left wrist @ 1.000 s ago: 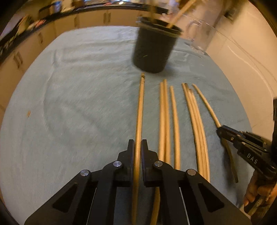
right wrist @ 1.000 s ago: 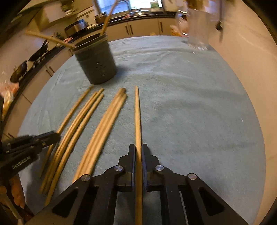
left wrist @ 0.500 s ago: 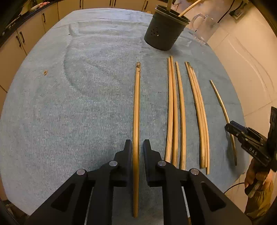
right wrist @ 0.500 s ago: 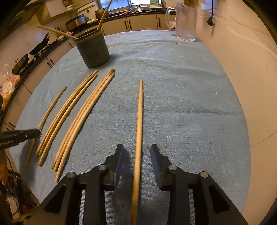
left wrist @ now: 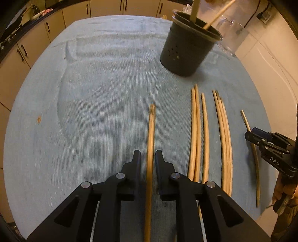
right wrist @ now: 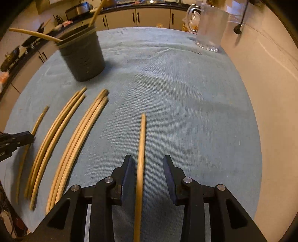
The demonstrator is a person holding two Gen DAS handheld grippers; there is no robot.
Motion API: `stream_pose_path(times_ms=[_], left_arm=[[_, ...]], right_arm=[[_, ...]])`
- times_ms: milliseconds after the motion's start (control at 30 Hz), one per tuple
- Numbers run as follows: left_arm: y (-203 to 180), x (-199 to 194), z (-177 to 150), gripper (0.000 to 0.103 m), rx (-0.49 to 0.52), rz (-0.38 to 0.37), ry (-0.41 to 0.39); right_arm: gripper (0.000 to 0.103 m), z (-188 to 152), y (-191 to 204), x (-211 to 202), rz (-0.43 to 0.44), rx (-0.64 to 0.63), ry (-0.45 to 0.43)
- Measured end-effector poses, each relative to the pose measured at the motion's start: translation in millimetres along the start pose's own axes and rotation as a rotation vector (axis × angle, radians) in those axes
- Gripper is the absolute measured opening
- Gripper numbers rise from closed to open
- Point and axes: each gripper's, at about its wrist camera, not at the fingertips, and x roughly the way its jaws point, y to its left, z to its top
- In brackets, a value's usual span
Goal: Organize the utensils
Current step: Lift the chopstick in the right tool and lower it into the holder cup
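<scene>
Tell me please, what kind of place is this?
Most likely a home kitchen. Cream cabinets under a dark countertop run along the back, and a towel-covered table holds wooden chopsticks, a dark utensil holder and a glass pitcher.

The right gripper [right wrist: 148, 168] is seen with its jaws parted over a blue cloth [right wrist: 186, 104] spread on the counter, and a single wooden chopstick [right wrist: 141, 158] lies between them, touched by neither pad. Two bundles of chopsticks [right wrist: 74, 137] and one lone stick [right wrist: 37, 124] are laid out to the left, where the left gripper [right wrist: 16, 139] enters. A dark utensil holder [right wrist: 82, 57] and a glass jug [right wrist: 210, 28] are set farther back.
</scene>
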Motion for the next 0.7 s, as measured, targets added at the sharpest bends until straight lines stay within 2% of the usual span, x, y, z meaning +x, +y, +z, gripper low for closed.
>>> stream_pose_path(times_ms=[133,200,233,267,333,467,700], left_arm=[[-4,5,11,0.015,0.014,0.018,-0.023],[-5,5,9,0.015,0.024,0.03,-0.035],[-7,4,7,0.014,0.044,0.045,-0.046],[-8,5,6,0.009,0.057,0.06,-0.054],[-6,2,0,0.006,0.057,0.065,-0.063],[-5,-14,-4,0.006,0.026,0.033,-0.105],[-11,-83,-16,0.006,0.033,0.001,-0.29]], right_arm=[[0.03,20,3,8,-0.015,0.003,0.039],[0.013,25,8,9,-0.015,-0.007,0.043],[0.01,25,10,9,-0.021,-0.013,0.039],[0.007,24,13,9,-0.036,-0.024,0.029],[0.006,22,16,8,-0.041,-0.026,0.013],[0.006,16,7,-9,0.024,0.028,-0.057],[0.006,9,-8,-79,0.068,0.09,-0.255]])
